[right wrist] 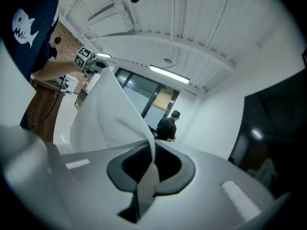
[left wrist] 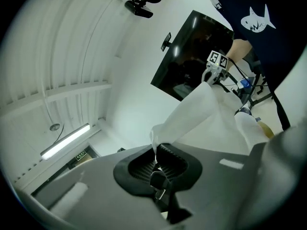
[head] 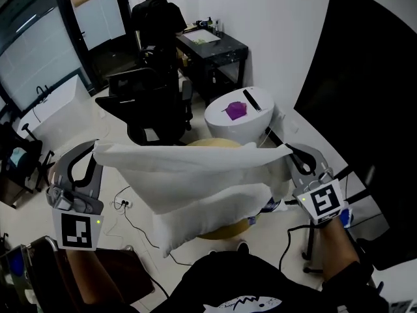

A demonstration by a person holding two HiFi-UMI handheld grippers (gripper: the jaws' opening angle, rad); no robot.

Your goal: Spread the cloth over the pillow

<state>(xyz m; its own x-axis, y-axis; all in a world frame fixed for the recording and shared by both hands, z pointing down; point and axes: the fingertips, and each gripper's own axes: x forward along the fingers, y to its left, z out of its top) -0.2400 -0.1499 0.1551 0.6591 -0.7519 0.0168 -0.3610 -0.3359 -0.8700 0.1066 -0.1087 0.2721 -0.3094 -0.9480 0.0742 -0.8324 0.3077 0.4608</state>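
Observation:
A white cloth [head: 195, 168] hangs stretched between my two grippers at chest height. My left gripper [head: 98, 149] is shut on its left corner and my right gripper [head: 290, 150] is shut on its right corner. Under the cloth lies a white pillow [head: 202, 230], partly hidden by the hanging fabric, on a round yellow seat [head: 212, 143]. In the left gripper view the cloth [left wrist: 196, 109] runs from the closed left gripper [left wrist: 156, 152] to the far right gripper [left wrist: 213, 68]. In the right gripper view the cloth [right wrist: 110, 114] is pinched in the right gripper [right wrist: 151, 150].
A person in black [head: 156, 18] stands at a black desk [head: 215, 44] at the back. A black office chair [head: 153, 103] and a white round stand [head: 257, 119] with a purple object [head: 234, 109] are behind the pillow. Cables [head: 130, 207] lie on the floor.

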